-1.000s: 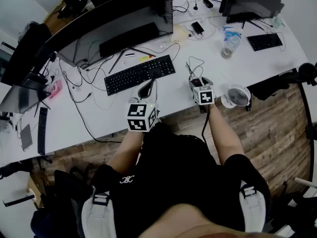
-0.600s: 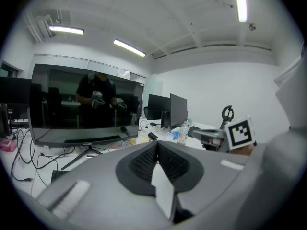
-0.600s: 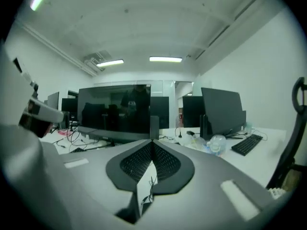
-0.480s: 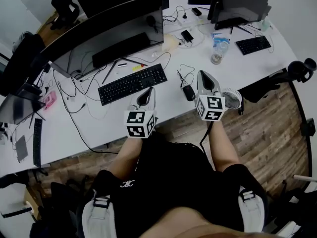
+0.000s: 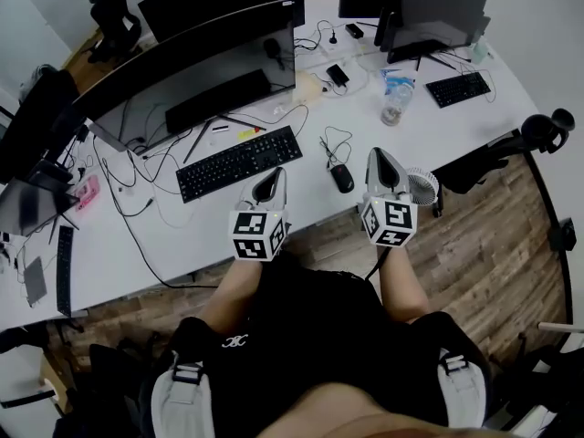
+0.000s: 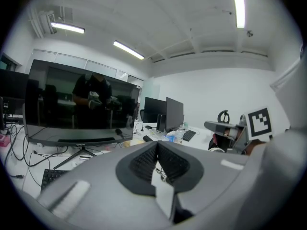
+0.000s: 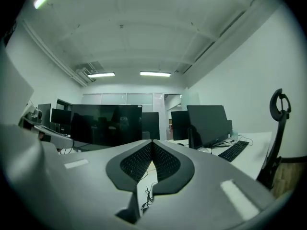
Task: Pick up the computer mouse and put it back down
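Observation:
The black computer mouse [image 5: 340, 179] lies on the white desk [image 5: 182, 226], its cable curling away behind it. My right gripper [image 5: 377, 157] hovers just right of the mouse and above it, not touching it. In the right gripper view its jaws [image 7: 152, 143] meet at the tips with nothing between them, and it points level across the room. My left gripper [image 5: 271, 174] hangs over the desk's near edge, in front of the black keyboard [image 5: 239, 162]. Its jaws [image 6: 156, 145] are also shut and hold nothing.
A wide curved monitor [image 5: 187, 67] stands behind the keyboard, with cables around it. A small white fan [image 5: 422, 187] sits at the desk edge right of my right gripper. Farther back are a water bottle [image 5: 394, 100], a phone [image 5: 337, 74] and a second keyboard [image 5: 459, 88].
My right gripper was down at the mouse; it has lifted away and tilted up to level, leaving the mouse on the desk. The left gripper has hardly moved.

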Action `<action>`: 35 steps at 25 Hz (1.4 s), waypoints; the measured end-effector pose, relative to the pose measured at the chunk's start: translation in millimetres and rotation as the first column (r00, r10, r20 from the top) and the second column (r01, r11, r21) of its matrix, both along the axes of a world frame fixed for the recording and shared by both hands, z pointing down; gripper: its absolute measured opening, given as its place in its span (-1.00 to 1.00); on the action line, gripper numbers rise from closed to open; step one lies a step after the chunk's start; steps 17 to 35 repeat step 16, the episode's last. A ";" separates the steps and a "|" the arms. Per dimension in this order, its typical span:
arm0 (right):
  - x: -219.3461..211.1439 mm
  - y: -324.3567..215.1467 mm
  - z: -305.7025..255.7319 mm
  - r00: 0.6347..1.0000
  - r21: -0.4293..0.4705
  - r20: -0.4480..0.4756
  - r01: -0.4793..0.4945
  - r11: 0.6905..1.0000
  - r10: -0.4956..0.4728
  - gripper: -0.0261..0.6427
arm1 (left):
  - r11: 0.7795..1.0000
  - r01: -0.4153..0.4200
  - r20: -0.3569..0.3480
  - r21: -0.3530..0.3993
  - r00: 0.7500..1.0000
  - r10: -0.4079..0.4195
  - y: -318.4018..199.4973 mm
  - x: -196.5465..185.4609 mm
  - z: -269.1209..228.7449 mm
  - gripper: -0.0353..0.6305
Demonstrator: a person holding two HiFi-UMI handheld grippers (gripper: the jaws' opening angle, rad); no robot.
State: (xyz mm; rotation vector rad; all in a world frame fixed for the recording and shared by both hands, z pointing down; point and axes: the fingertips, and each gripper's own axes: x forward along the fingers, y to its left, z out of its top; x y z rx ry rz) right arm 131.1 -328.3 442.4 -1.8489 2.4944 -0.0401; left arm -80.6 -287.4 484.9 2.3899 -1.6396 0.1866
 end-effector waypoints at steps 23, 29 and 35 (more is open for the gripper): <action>-12.2 6.3 -2.2 0.999 0.001 -0.013 0.037 0.999 -0.037 -0.91 | 1.000 0.001 -0.015 0.021 1.000 -0.001 2.2 0.4 -7.3 -0.73; -12.2 6.3 -2.2 0.999 0.001 -0.013 0.037 0.999 -0.037 -0.91 | 1.000 0.001 -0.015 0.021 1.000 -0.001 2.2 0.4 -7.3 -0.73; -12.2 6.3 -2.2 0.999 0.001 -0.013 0.037 0.999 -0.037 -0.91 | 1.000 0.001 -0.015 0.021 1.000 -0.001 2.2 0.4 -7.3 -0.73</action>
